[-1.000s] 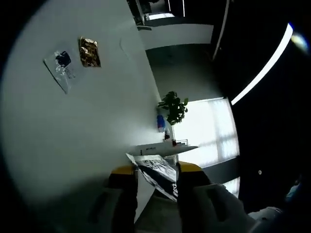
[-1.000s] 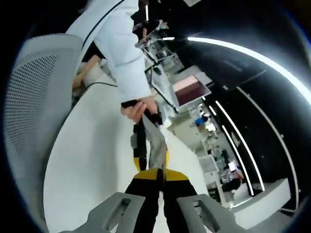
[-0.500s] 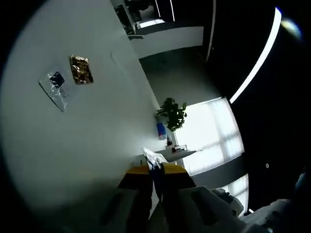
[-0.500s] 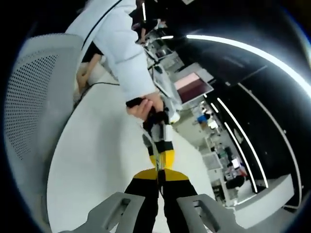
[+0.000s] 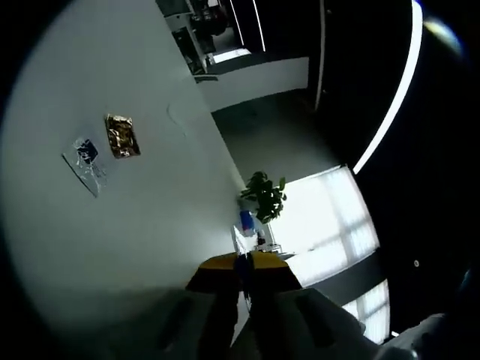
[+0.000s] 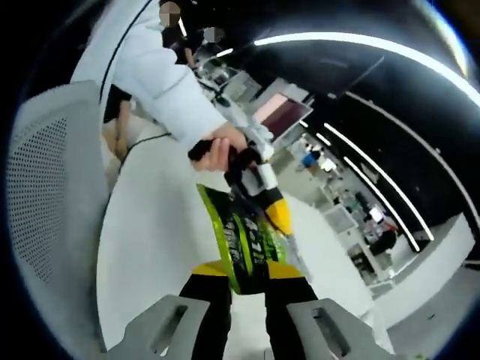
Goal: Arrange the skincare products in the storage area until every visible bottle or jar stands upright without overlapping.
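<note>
A green printed sachet point(image 6: 241, 241) hangs in the air between my two grippers. My left gripper point(image 5: 244, 264) is shut on its far end, where I see just a thin white and blue edge of the sachet point(image 5: 241, 244). In the right gripper view the left gripper point(image 6: 279, 217) comes in from above, with a person's hand point(image 6: 217, 150) around it. My right gripper point(image 6: 247, 276) stands open, its jaws apart on either side of the sachet's near end. A gold sachet point(image 5: 121, 136) and a clear sachet with a blue patch point(image 5: 86, 157) lie flat on the white table point(image 5: 150, 225).
A grey mesh chair back point(image 6: 45, 187) stands at the left of the right gripper view, beside the white table point(image 6: 150, 240). A white sleeve point(image 6: 161, 71) reaches in from above. A potted plant point(image 5: 264, 196) and a blue bottle point(image 5: 246, 219) stand beyond the table's far edge.
My right gripper's jaws have parted from the sachet, which now shows its green face. My left gripper, wide open a second ago, closed on the sachet and stays shut.
</note>
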`<state>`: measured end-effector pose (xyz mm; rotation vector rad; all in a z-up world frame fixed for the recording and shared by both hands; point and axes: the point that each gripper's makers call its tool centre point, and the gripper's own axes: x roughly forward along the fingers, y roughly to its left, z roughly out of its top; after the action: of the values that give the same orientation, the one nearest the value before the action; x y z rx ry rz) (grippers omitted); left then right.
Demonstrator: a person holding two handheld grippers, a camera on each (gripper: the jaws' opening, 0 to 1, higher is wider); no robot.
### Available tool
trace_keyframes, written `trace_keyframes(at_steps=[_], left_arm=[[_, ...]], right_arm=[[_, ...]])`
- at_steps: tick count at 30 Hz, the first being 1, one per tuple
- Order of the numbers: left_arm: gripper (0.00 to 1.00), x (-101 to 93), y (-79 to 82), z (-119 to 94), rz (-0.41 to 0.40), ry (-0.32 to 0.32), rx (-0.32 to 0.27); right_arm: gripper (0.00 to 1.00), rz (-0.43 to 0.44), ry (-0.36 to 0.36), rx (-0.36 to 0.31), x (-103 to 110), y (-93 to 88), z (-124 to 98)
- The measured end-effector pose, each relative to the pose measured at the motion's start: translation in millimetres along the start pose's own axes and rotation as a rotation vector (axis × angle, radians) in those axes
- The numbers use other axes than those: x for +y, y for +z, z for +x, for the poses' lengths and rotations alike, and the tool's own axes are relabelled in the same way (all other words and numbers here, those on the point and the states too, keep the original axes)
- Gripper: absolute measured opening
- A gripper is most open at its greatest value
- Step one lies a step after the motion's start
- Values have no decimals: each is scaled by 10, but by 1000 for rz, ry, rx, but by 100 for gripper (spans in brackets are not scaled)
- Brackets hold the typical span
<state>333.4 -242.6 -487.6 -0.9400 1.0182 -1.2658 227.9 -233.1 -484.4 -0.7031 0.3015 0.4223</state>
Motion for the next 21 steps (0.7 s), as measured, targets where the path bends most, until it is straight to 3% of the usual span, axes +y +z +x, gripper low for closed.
trace_keyframes(at_steps=[7,21], left_arm=[[0,-98,34,22,24,-21,-14],[0,-247,40,27,29,-66,-22]], right_arm=[[18,186,43,36,91,-175,-74],[16,404,59,48,178,-353,-98]])
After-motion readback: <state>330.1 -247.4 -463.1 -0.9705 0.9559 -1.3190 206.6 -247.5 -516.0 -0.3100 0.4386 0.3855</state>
